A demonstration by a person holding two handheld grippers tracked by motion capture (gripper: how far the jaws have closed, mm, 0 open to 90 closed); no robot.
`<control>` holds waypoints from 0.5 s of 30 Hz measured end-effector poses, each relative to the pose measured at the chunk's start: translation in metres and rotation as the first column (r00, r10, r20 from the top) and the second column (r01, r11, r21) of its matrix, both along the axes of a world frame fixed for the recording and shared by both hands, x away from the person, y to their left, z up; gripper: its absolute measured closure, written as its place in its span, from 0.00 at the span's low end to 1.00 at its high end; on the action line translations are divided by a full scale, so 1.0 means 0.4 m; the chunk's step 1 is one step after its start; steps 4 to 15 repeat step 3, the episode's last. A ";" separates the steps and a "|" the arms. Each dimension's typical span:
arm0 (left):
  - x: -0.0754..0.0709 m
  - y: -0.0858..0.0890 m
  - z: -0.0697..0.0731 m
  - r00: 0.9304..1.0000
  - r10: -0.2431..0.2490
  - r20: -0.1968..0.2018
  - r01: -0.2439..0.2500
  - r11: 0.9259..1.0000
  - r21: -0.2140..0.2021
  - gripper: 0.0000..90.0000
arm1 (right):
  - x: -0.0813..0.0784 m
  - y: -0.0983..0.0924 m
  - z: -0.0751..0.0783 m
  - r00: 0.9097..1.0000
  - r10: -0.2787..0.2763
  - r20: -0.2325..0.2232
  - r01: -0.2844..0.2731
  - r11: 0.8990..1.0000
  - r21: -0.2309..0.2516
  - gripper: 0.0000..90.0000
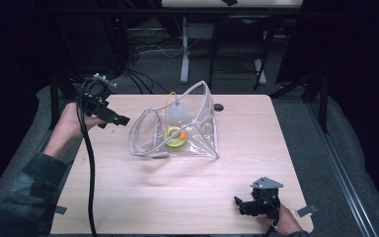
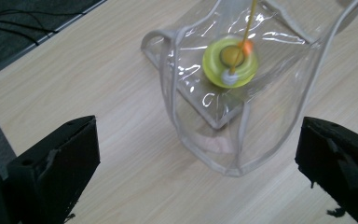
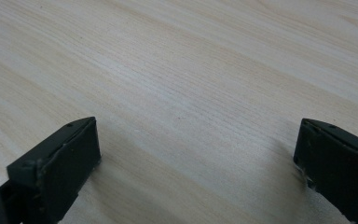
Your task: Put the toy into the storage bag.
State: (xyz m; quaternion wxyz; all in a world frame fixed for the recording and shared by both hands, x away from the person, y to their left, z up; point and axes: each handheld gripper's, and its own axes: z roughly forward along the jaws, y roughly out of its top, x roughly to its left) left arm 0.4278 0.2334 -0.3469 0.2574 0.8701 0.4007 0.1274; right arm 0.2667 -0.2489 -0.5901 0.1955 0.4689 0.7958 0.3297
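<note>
Nearest the person, the right tongs are resting low over the bare tabletop, jaws spread wide and pinching nothing; the right gripper view is showing plain wood grain between them. Farther in, at the left edge, the left tongs are hovering with jaws spread wide too, pointing toward the clear plastic bag but well short of touching it. The bag is sitting near the middle of the tabletop, mouth gaping, with a yellow-green ring toy lying inside on its floor, a thin yellow cord rising from it. Judging by this, nothing is being gripped yet: the bag and the toy are both waiting, so the work appears barely begun.
</note>
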 end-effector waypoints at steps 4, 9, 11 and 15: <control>-0.009 0.024 -0.030 1.000 0.011 -0.017 -0.011 1.000 0.000 0.00 | 0.000 0.000 0.000 1.000 0.000 0.000 0.000 1.000 0.000 0.00; -0.009 0.024 -0.030 1.000 0.011 -0.017 -0.011 1.000 0.000 0.00 | 0.000 0.000 0.000 1.000 0.000 0.000 0.000 1.000 0.000 0.00; -0.009 0.024 -0.030 1.000 0.011 -0.017 -0.011 1.000 0.000 0.00 | 0.000 0.000 0.000 1.000 0.000 0.000 0.000 1.000 0.000 0.00; -0.009 0.024 -0.030 1.000 0.011 -0.017 -0.011 1.000 0.000 0.00 | 0.000 0.000 0.000 1.000 0.000 0.000 0.000 1.000 0.000 0.00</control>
